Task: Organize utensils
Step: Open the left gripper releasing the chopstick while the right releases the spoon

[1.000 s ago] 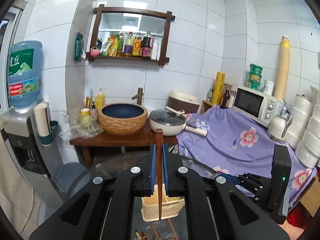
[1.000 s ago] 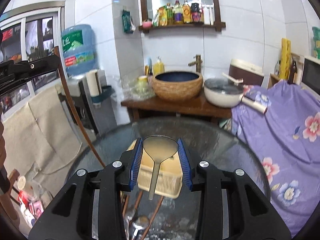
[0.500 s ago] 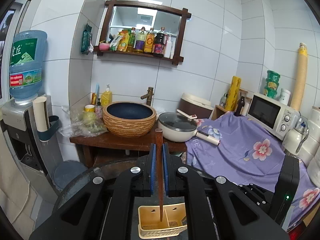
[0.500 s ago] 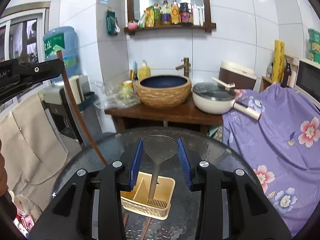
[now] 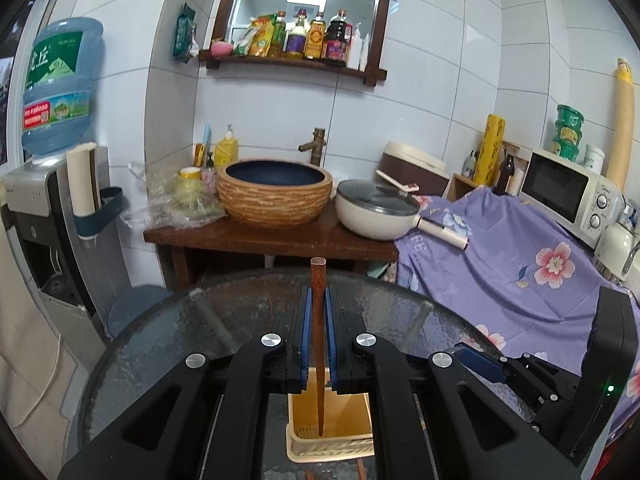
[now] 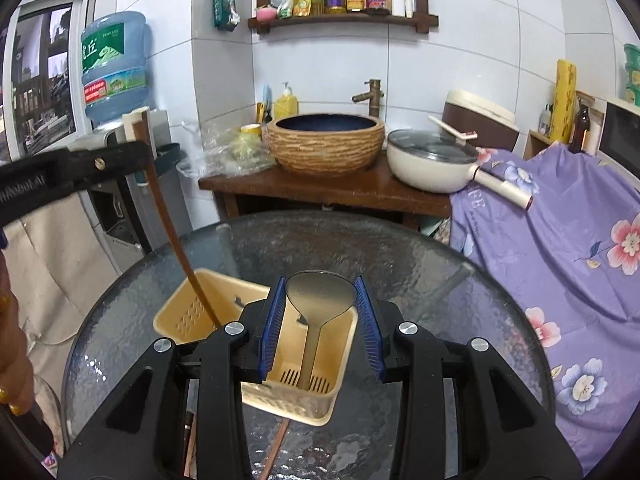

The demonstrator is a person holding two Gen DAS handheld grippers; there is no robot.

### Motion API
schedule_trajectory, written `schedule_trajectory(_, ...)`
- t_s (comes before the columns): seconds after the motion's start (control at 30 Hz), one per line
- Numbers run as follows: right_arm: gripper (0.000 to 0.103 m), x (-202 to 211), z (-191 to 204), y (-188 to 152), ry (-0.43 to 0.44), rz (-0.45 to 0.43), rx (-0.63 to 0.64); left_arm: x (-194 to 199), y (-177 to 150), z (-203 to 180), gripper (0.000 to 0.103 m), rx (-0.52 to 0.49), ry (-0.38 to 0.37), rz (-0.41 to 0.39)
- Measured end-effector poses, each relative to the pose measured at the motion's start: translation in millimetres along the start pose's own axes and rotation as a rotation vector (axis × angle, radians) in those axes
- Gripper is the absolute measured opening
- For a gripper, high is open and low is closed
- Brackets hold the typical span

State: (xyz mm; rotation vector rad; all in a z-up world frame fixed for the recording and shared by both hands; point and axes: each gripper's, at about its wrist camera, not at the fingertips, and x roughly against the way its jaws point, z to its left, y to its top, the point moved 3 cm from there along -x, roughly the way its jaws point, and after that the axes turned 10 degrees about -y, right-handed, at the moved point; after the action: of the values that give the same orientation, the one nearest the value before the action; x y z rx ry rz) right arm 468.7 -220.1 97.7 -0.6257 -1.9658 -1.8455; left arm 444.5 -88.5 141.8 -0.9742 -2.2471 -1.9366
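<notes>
A cream plastic utensil holder (image 6: pixel 192 312) with two compartments stands on the round glass table (image 6: pixel 420 264). My left gripper (image 5: pixel 319 312) is shut on a brown wooden chopstick (image 5: pixel 318 320) held upright, its tip down inside the holder (image 5: pixel 348 428). In the right wrist view the chopstick (image 6: pixel 176 240) slants into the left compartment. My right gripper (image 6: pixel 320 304) is shut on a metal spoon (image 6: pixel 320 296), bowl up, its handle reaching into the right compartment.
More utensils (image 6: pixel 276 448) lie on the glass under the holder's near side. Behind the table are a wooden stand with a woven basin (image 6: pixel 324 140) and a white pan (image 6: pixel 432 164), a water dispenser (image 6: pixel 112 64) at left, and a purple floral cloth (image 6: pixel 560 220) at right.
Both grippers have lowered toward the holder. The chopstick tip and the spoon handle have gone down into the compartments. Both grips stay shut.
</notes>
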Motion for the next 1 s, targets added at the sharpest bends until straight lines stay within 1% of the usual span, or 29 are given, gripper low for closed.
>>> schedule_trajectory(0.17,0.037,-7.4,8.8,-11.4,-0.011,0.008,0.033,-9.9,-15.5,3.7,0.006,0.006,0.004,0.027)
schedule_trajectory(0.3,0.037,-11.0,8.5,-16.0,-0.020,0.010,0.040,-14.8,-23.2,5.9,0.007,0.010,0.005,0.042)
schedule_trajectory(0.47,0.037,-12.0,6.7,-16.1,-0.023,0.008,0.038,-15.4,-24.7,3.1,0.007,-0.014,0.013,0.032)
schedule_trajectory(0.63,0.038,-13.0,5.2,-17.1,-0.029,0.005,0.037,-15.5,-23.3,5.1,0.007,0.007,0.011,0.041)
schedule_trajectory(0.7,0.039,-13.4,5.0,-17.7,-0.034,0.006,0.036,-15.3,-22.0,5.5,0.013,0.004,0.015,0.039)
schedule_trajectory(0.77,0.047,-13.9,5.2,-18.3,-0.036,0.007,0.041,-14.4,-21.1,4.6,0.029,-0.008,0.021,0.037)
schedule_trajectory(0.8,0.053,-12.9,5.2,-18.4,-0.039,0.002,0.041,-12.9,-20.7,3.6,0.032,-0.010,0.016,0.030)
schedule_trajectory(0.83,0.054,-11.5,5.0,-18.0,-0.043,-0.007,0.040,-11.5,-20.1,3.2,0.036,-0.011,0.014,0.024)
schedule_trajectory(0.9,0.054,-9.1,4.6,-17.9,-0.045,-0.012,0.037,-8.0,-18.1,1.6,0.039,-0.021,0.018,0.013)
schedule_trajectory(0.97,0.054,-7.8,2.6,-18.7,-0.043,-0.010,0.032,-4.8,-16.3,1.0,0.047,-0.029,0.018,0.006)
schedule_trajectory(1.0,0.055,-6.4,1.7,-19.4,-0.044,-0.010,0.029,-1.0,-15.4,1.2,0.048,-0.030,0.016,-0.002)
